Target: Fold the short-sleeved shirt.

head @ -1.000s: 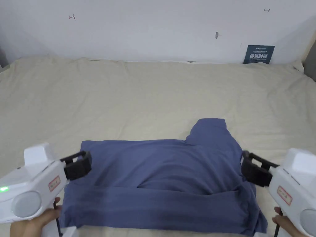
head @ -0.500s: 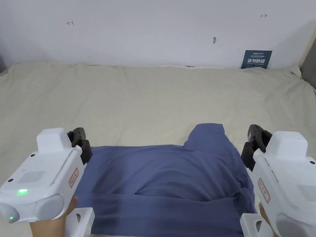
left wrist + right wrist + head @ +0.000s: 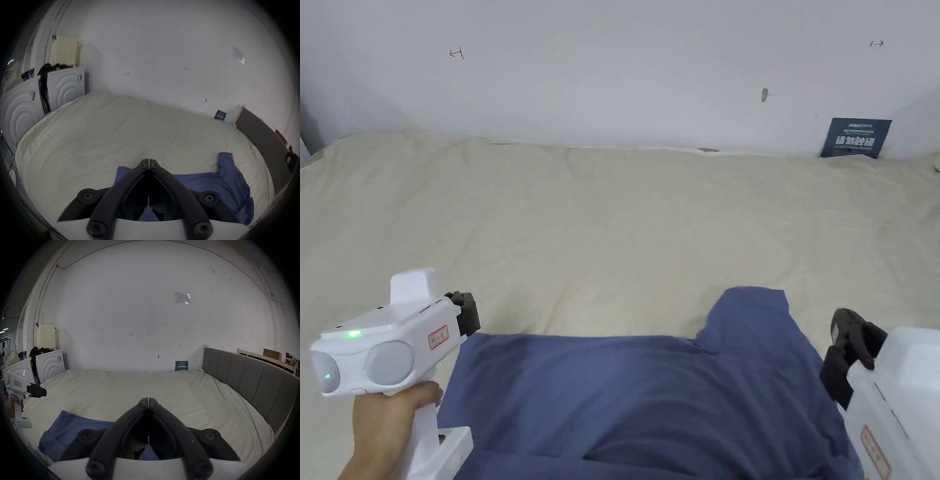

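Both pairs of jaws are pressed tip to tip with nothing between them: the left gripper [image 3: 148, 161] in its own view, and the right gripper [image 3: 148, 399] likewise. In the head view the left gripper [image 3: 465, 310] is held above the shirt's far left corner, and the right gripper [image 3: 850, 350] stands just beside its right edge; whether either touches the cloth cannot be told. The blue short-sleeved shirt [image 3: 650, 400] lies spread on the near part of the bed's cream sheet [image 3: 625, 225], one sleeve [image 3: 753, 315] pointing away toward the white wall [image 3: 612, 69]. A grey padded headboard [image 3: 246, 381] borders the bed on the right.
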Demonstrator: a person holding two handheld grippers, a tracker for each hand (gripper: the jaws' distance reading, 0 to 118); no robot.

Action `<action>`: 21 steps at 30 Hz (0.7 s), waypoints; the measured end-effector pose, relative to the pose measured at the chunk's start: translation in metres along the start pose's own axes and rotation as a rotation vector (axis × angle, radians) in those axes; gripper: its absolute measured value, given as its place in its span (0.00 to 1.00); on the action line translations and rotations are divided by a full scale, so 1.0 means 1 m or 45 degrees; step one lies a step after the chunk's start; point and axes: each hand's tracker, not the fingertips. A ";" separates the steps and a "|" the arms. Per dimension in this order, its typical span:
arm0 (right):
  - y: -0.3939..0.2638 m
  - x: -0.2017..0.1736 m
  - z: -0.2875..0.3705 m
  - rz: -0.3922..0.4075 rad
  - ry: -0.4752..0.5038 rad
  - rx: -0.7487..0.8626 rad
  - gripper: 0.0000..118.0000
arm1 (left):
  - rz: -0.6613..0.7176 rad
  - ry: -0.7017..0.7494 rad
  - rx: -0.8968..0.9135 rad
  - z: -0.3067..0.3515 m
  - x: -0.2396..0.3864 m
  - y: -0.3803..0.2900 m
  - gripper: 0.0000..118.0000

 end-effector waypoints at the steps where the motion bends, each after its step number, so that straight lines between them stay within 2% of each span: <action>1: -0.001 -0.001 -0.007 0.002 -0.002 -0.013 0.01 | 0.021 0.008 -0.040 -0.014 -0.011 0.003 0.01; 2: -0.003 -0.001 -0.016 0.006 -0.005 -0.028 0.01 | 0.024 0.040 -0.078 -0.029 -0.020 0.005 0.03; 3: -0.006 -0.001 -0.024 0.011 -0.009 -0.043 0.01 | 0.026 0.064 -0.123 -0.045 -0.031 0.006 0.10; 4: -0.009 0.000 -0.032 0.015 -0.015 -0.058 0.01 | 0.040 0.088 -0.144 -0.057 -0.040 0.006 0.30; 6: -0.017 0.001 -0.048 0.017 -0.030 -0.084 0.01 | 0.069 0.085 -0.205 -0.079 -0.057 0.002 0.77; 7: -0.021 0.002 -0.055 0.012 -0.037 -0.096 0.01 | 0.074 0.098 -0.245 -0.090 -0.063 0.000 0.97; 8: -0.023 0.001 -0.060 0.005 -0.046 -0.115 0.02 | 0.066 0.119 -0.306 -0.102 -0.070 -0.003 0.98; 12: -0.037 0.006 -0.080 -0.015 -0.064 -0.175 0.02 | 0.028 0.187 -0.381 -0.132 -0.081 -0.016 0.83; 14: -0.043 0.009 -0.087 -0.023 -0.077 -0.202 0.02 | -0.003 0.189 -0.466 -0.145 -0.086 -0.026 0.81; 15: -0.045 0.011 -0.090 -0.029 -0.082 -0.216 0.02 | -0.030 0.168 -0.488 -0.150 -0.084 -0.032 0.72; 16: -0.048 0.013 -0.092 -0.039 -0.085 -0.229 0.02 | -0.060 0.164 -0.501 -0.155 -0.081 -0.037 0.59; 17: -0.050 0.016 -0.094 -0.052 -0.086 -0.246 0.02 | -0.099 0.209 -0.510 -0.160 -0.075 -0.043 0.51; 19: -0.052 0.021 -0.097 -0.076 -0.084 -0.269 0.02 | -0.176 0.242 -0.439 -0.166 -0.074 -0.048 0.48; 20: -0.053 0.024 -0.100 -0.084 -0.081 -0.288 0.02 | -0.164 0.224 -0.445 -0.165 -0.071 -0.045 0.39; 21: -0.054 0.027 -0.104 -0.093 -0.080 -0.306 0.02 | -0.164 0.199 -0.434 -0.162 -0.067 -0.044 0.22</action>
